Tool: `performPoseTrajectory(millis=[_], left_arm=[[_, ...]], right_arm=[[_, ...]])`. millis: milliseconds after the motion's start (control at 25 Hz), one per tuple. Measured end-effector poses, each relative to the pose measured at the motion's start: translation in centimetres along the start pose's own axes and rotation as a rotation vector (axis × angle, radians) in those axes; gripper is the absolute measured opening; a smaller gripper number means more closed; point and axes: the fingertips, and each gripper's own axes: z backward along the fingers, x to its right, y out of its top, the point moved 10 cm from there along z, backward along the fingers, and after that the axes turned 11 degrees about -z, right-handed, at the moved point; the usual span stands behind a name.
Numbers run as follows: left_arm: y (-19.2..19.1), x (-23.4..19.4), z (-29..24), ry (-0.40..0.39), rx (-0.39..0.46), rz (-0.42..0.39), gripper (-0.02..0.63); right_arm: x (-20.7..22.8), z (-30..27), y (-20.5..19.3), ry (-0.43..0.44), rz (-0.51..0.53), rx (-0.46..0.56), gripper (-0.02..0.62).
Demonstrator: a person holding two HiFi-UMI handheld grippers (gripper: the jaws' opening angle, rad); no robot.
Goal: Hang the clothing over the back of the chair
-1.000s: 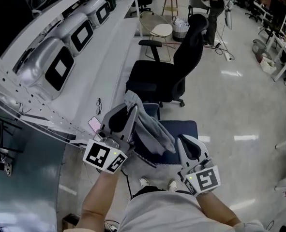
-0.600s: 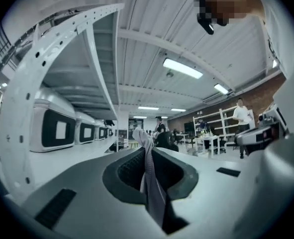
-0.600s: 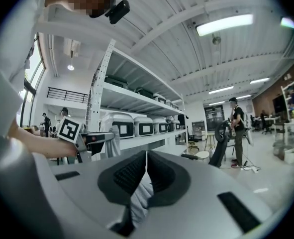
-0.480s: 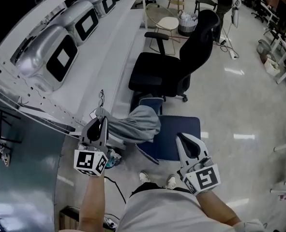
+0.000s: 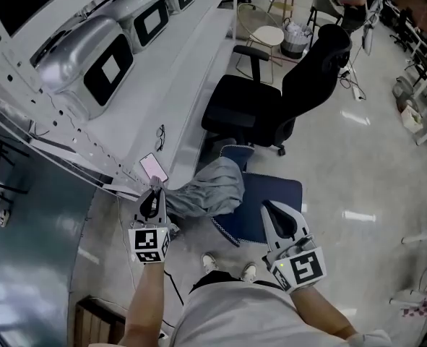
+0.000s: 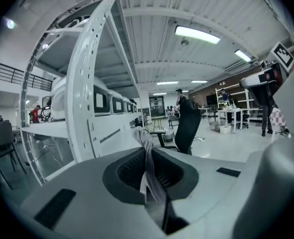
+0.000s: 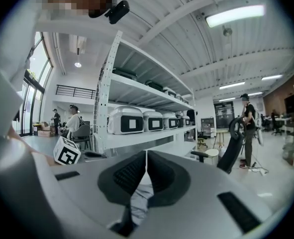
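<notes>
**A:** Left side first?
**B:** Left gripper sits low, beside the edge of the white tabletop. Its jaws are narrow, clamped on a thin fold of the grey clothing. The fold stands up between the pads.
**A:** Rest of the clothing?
**B:** It runs right from those jaws and is bunched over the left edge of the blue chair.
**A:** Right side?
**B:** Right gripper is over the chair's seat, just right of the bunch. Its jaws are pressed together with the tips touching. Grey cloth shows through the gap under the pads; can't tell if it touches them.
</notes>
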Motion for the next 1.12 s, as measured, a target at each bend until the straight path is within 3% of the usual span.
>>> performPoseTrajectory(millis=[480, 560, 680, 1120], left_arm=[[-7.4, -0.4, -1.9, -0.032, -0.112, 0.111, 0.034], [-8.1, -0.6, -1.9, -0.039, -0.117, 0.133, 0.07], [-8.4, -0.8, -1.8, -0.039, -0.117, 0.148, 0.116], [-6.2, 0.9, -1.4, -0.123, -0.079, 0.138, 0.118]], right_arm=[[-1.5, -1.7, -0.7, -0.03, 0.027, -0.063, 0.018], [-1.7, -2.0, -0.7, -0.036, 0.029, -0.064, 0.018], [-2.1, -2.4, -0.7, -0.041, 0.028, -0.059, 0.018], [-3.4, -3.2, -1.2, -0.025, 0.003, -0.034, 0.018]])
